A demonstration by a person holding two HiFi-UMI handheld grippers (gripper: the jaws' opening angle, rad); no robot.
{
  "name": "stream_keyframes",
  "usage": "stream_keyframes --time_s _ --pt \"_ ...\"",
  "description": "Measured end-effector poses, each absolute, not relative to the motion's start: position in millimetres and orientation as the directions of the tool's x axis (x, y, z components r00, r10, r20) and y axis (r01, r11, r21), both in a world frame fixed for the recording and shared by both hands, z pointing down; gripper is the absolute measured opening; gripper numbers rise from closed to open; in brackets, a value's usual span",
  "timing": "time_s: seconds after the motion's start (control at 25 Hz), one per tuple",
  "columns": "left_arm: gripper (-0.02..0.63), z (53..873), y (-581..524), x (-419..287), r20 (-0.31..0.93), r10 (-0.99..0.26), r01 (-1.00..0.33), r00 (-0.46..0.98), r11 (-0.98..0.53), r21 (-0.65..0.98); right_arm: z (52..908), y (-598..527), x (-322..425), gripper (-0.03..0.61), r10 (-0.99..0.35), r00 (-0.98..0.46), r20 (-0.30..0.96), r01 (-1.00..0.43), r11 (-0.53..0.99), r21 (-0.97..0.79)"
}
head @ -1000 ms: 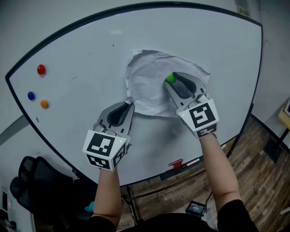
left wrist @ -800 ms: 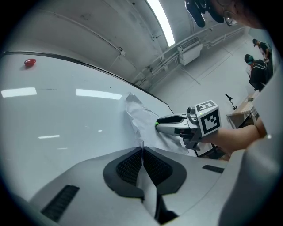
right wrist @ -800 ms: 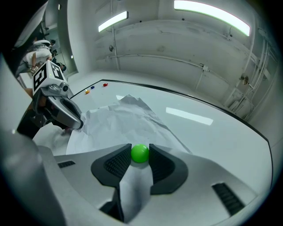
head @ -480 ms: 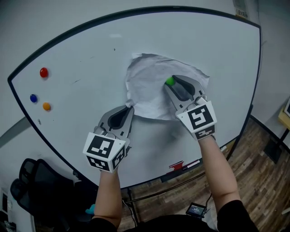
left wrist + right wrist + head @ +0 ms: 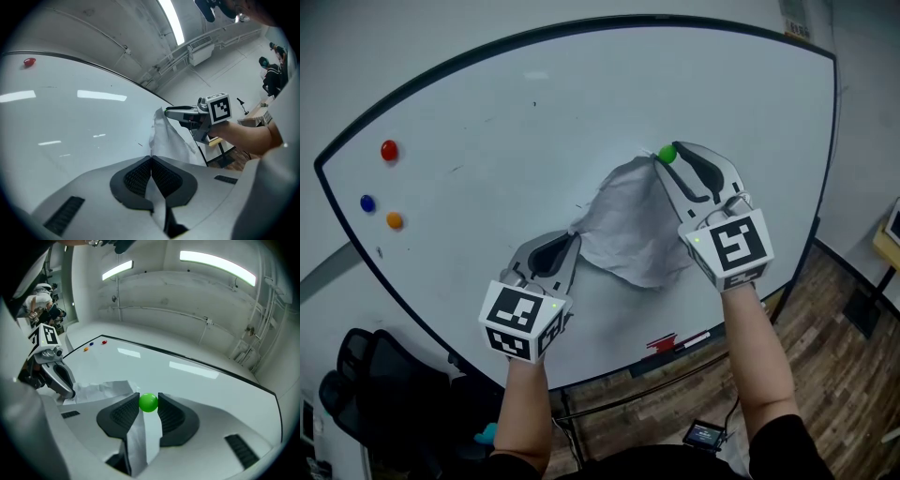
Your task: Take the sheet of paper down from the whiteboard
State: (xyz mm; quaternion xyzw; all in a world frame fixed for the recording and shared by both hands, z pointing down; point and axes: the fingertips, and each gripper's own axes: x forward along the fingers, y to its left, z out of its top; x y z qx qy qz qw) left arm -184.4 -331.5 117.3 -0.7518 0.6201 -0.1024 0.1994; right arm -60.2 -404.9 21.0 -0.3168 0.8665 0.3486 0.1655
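Sheet of paper [image 5: 628, 225]: crumpled and slack against the whiteboard [image 5: 487, 122], strung between both grippers. Its lower-left corner is caught in the left gripper [image 5: 570, 238], whose jaws are closing on it. A green magnet [image 5: 667, 154] at the top corner is clamped in the right gripper [image 5: 673, 161], jaws set wide.

Step judged: pin removal. Next, the magnet is to be drawn clear and the sheet pulled off.

Bare board is left all round. The red magnet [image 5: 389, 150] and its neighbours are well apart, at the left.

Whiteboard [image 5: 487, 187]: glossy, smooth, shows light reflections. Paper [image 5: 628, 230]: matt white, crumpled, creased. Magnet [image 5: 667, 154]: glossy green plastic. Right gripper [image 5: 149, 397] shell: matt grey plastic; pads [image 5: 123, 412]: black, finely ribbed. Floor [image 5: 853, 375]: wood planks.
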Motion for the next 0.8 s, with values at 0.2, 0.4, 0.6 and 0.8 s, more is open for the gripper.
stream_keyframes --time_s 0.2,0.4,0.6,0.8 --pt "0.017 133 -326 -186 -0.06 -0.977 -0.893 0.207 -0.163 -0.418 17 -403 -57 0.13 -0.425 -0.743 -0.516 -0.664 0.563 0.492" --pt "0.017 157 -323 -191 -0.016 -0.981 -0.9 0.192 -0.17 -0.401 17 -408 -56 0.13 -0.43 -0.744 -0.511 -0.663 0.566 0.489" --pt "0.017 180 -316 -191 0.023 -0.982 -0.903 0.187 -0.181 -0.389 23 -414 -64 0.13 -0.425 -0.764 -0.486 -0.64 0.598 0.483" --pt "0.017 197 -313 -191 0.054 -0.98 -0.906 0.193 -0.199 -0.373 32 -420 -76 0.13 -0.431 -0.778 -0.457 -0.625 0.611 0.487"
